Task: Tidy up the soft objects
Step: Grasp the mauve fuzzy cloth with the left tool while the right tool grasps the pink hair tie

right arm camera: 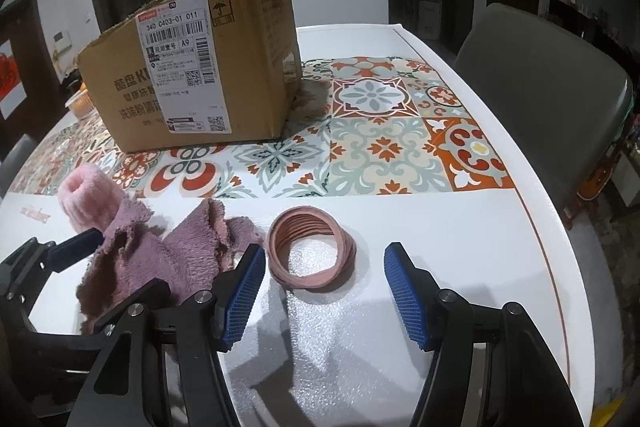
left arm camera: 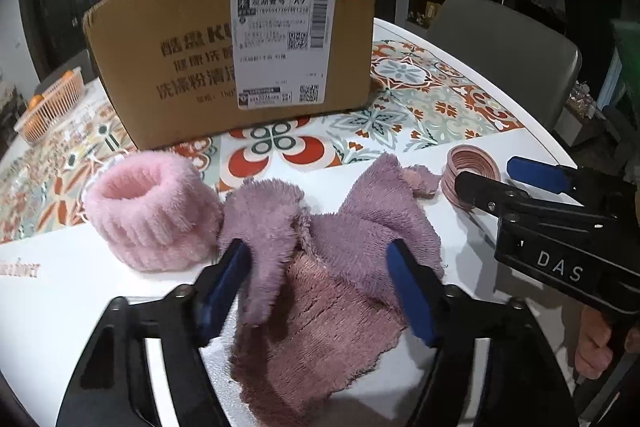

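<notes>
The crumpled mauve fleece cloth point(left arm camera: 320, 267) lies on the white counter point(left arm camera: 80, 307) between the left tongs point(left arm camera: 320, 291), apart. The right tongs point(right arm camera: 324, 291), apart and empty, face the coiled pink band point(right arm camera: 312, 251). Closing now may pinch only a loose fold, letting the cloth slip out.

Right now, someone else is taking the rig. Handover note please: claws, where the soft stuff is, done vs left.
Left claw: open, straddling the purple cloth; no pinch visible yet.
Right claw: open, empty, just short of the pink coiled ring.
Items: cloth crumpled on the white table, pink fuzzy cuff to its left, upright; ring to its right. Cardboard box stands behind them; its inside is not visible.
Done: nothing visibly put away.
Left: all three items still on the table; likely grab the cloth first, then ring and cuff.
</notes>
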Demonstrator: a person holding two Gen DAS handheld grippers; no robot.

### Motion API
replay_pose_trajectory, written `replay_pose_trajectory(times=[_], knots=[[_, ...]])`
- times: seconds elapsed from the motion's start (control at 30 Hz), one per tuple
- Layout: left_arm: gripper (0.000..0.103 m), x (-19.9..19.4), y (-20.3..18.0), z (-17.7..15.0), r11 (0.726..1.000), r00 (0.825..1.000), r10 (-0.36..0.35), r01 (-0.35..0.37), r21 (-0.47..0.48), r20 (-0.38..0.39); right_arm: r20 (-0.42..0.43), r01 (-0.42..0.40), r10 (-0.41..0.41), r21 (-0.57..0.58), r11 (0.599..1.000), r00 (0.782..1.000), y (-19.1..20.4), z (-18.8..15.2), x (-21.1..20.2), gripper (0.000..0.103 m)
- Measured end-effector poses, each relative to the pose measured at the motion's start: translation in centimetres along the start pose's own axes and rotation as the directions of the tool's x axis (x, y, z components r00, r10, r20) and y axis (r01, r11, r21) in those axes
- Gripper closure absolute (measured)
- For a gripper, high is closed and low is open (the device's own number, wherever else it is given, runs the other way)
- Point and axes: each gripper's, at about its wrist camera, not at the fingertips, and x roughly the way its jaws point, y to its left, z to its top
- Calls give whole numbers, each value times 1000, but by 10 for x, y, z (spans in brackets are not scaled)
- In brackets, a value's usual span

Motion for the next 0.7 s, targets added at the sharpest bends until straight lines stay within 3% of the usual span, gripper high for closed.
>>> replay_pose_trajectory(times=[0.13,0.27,0.43,0.5,0.7], knots=[[50,2,2,0,1000,1000,-14,14,-15,-9,5,3,-3,-10,1000,1000,4,1,0,42],[57,3,4,-1,1000,1000,-15,15,-18,-11,-3,9,-9,-40,999,1000,10,1,2,57],[75,0,4,-1,1000,1000,-5,5,-3,-2,-16,8,-9,-58,998,1000,13,1,5,78],[78,-2,5,-1,1000,1000,-4,4,1,2,-16,10,-11,-66,998,1000,14,1,5,87],[81,-13,9,0,1000,999,-20,20,-24,26,-6,10,-10,-56,998,1000,18,-3,-5,90]])
